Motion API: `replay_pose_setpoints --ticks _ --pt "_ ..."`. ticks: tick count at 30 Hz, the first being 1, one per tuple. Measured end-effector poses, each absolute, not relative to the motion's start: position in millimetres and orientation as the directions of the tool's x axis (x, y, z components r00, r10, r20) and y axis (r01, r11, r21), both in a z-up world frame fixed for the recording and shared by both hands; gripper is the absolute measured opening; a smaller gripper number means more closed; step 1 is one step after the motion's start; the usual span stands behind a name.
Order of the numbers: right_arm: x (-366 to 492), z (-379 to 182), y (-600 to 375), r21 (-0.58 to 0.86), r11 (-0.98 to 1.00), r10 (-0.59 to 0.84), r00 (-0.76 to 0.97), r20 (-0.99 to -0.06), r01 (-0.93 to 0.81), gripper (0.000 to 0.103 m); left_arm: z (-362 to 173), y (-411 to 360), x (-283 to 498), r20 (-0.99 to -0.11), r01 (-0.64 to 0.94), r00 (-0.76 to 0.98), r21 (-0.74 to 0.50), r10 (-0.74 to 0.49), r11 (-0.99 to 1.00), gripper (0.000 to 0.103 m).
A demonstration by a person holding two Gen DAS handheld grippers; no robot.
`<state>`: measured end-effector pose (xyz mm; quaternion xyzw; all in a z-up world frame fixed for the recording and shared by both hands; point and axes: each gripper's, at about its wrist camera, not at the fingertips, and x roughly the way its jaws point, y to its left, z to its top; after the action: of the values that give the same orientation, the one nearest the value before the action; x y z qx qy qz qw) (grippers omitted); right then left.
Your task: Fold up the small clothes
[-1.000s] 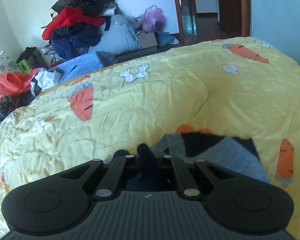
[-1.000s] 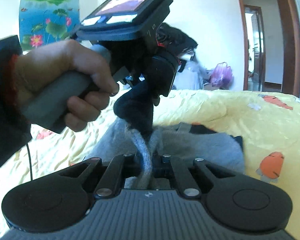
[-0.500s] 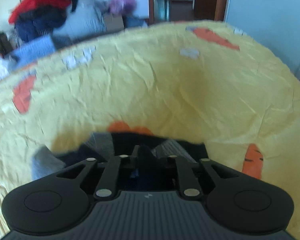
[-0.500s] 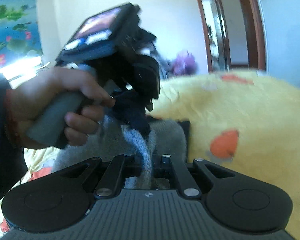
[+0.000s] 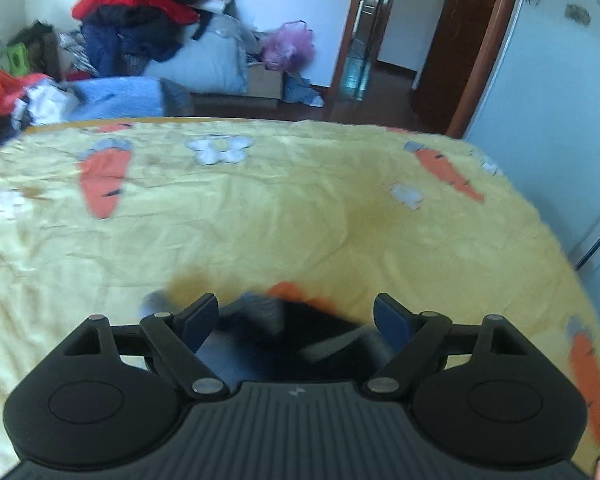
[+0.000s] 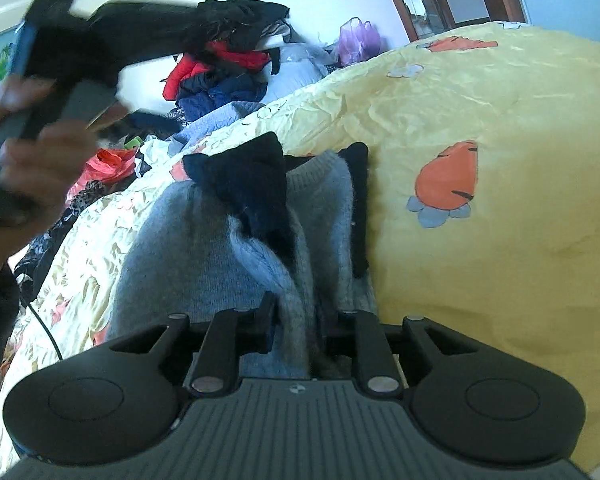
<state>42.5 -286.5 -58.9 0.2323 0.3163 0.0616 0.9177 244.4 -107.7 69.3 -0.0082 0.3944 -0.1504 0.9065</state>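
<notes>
Yellow carrot-print bedspread [image 6: 480, 92] carries a grey and navy sweater [image 6: 204, 248], partly folded with more folds likely left. Left hand-held gripper [image 5: 298, 314] has just opened wide, released, sweater below it. Right hand-held gripper [image 6: 300, 320] has just been opening slightly, a grey fold between its fingers, apparently loosening.

Blurred left tongs [image 6: 60, 52], sweater [image 5: 284, 320] beneath.

Your left gripper [image 5: 296, 318]: jaws just opened wide | grey-and-black sweater [image 5: 300, 320] lies loose between them | yellow carrot-print bedspread [image 5: 260, 220] beneath
</notes>
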Motion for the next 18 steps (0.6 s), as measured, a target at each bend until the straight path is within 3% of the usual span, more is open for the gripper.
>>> replay_pose_setpoints --ticks 1,2,3,6,8,9,10,15,18 --pt "40.7 -59.3 -290.6 0.484 0.874 0.265 0.791 -0.551 0.043 0.029 66.3 -100.1 234.6 -0.712 0.259 0.651 -0.117 -0.263 0.959 0.085" --pt "38.6 -59.3 -295.1 0.509 0.859 0.276 0.791 -0.546 0.052 0.019 62.4 -91.3 224.1 -0.71 0.251 0.657 -0.109 -0.253 0.962 0.085" --pt "35.1 -58.6 -299.6 0.54 0.84 0.295 0.787 -0.542 0.057 0.015 58.8 -82.6 214.0 -0.706 0.245 0.663 -0.109 -0.249 0.963 0.085" --pt "29.5 -56.9 -299.0 0.498 0.867 0.298 0.762 -0.576 0.038 0.016 45.8 -57.3 186.2 -0.709 0.234 0.67 -0.078 -0.219 0.969 0.085" --pt "24.9 -42.9 -294.8 0.405 0.914 0.247 0.775 -0.582 0.013 0.021 37.7 -42.3 171.7 -0.704 0.202 0.689 -0.046 -0.176 0.978 0.085" --pt "23.8 -34.9 -294.3 0.366 0.93 0.205 0.795 -0.572 0.023 0.03 34.4 -36.5 167.2 -0.701 0.186 0.695 -0.036 -0.158 0.982 0.085" --pt "26.1 -23.6 -291.6 0.311 0.95 0.154 0.82 -0.551 0.031 0.047 31.0 -31.6 162.6 -0.701 0.17 0.699 -0.029 -0.142 0.985 0.085" --pt "75.8 10.2 -246.8 0.038 0.992 0.12 0.863 -0.49 -0.117 0.053 17.5 -27.2 143.6 -0.71 0.162 0.692 -0.021 -0.129 0.987 0.085" --pt "123.1 3.4 -215.3 -0.064 0.977 0.142 0.839 -0.526 -0.205 0.067 8.4 -32.0 137.9 -0.727 0.187 0.675 0.001 -0.128 0.982 0.085"
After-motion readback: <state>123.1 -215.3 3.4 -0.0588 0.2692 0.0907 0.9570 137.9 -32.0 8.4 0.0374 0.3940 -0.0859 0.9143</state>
